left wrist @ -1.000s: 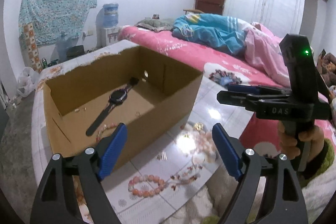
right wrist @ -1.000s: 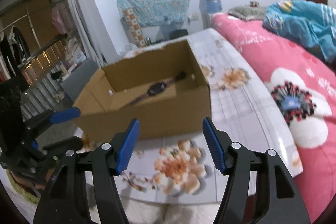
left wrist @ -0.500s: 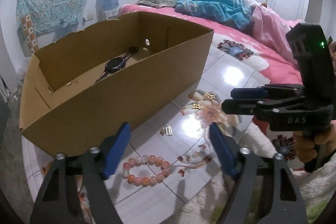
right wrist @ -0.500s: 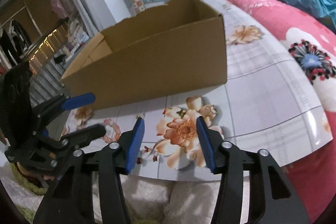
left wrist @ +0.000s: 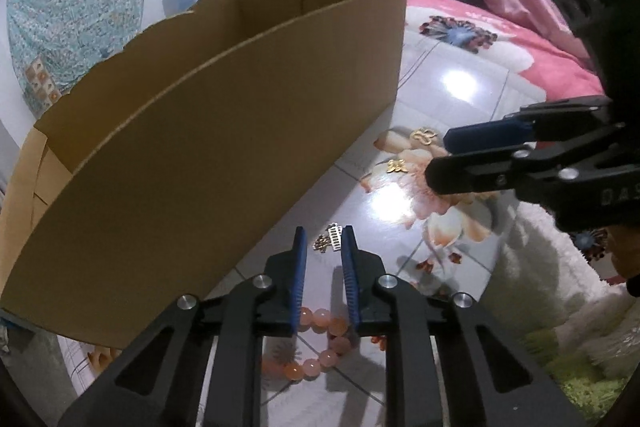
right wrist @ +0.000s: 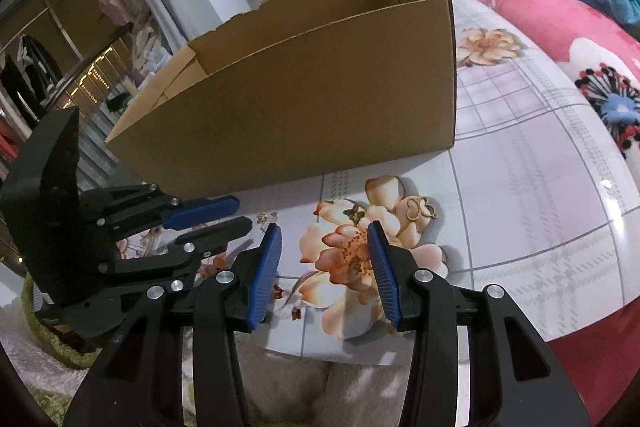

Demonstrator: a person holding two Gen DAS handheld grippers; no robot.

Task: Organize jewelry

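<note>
left gripper [left wrist: 323, 243] is closing its jaws around the little silver charm [left wrist: 333, 237] right at its tips (nearest hand), near the tabletop's [left wrist: 460, 95] front edge by the cardboard box [left wrist: 208, 147], right gripper [right wrist: 325, 239] half-spread, empty.

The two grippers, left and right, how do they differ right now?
The left gripper has its jaws nearly together and closing around a small silver charm by the cardboard box; the right gripper stands clearly wider with nothing between its pads. The left sits above the pink bead bracelet; the right hangs over the flower print, short of the gold charms. Both have blue pads on black frames.
</note>
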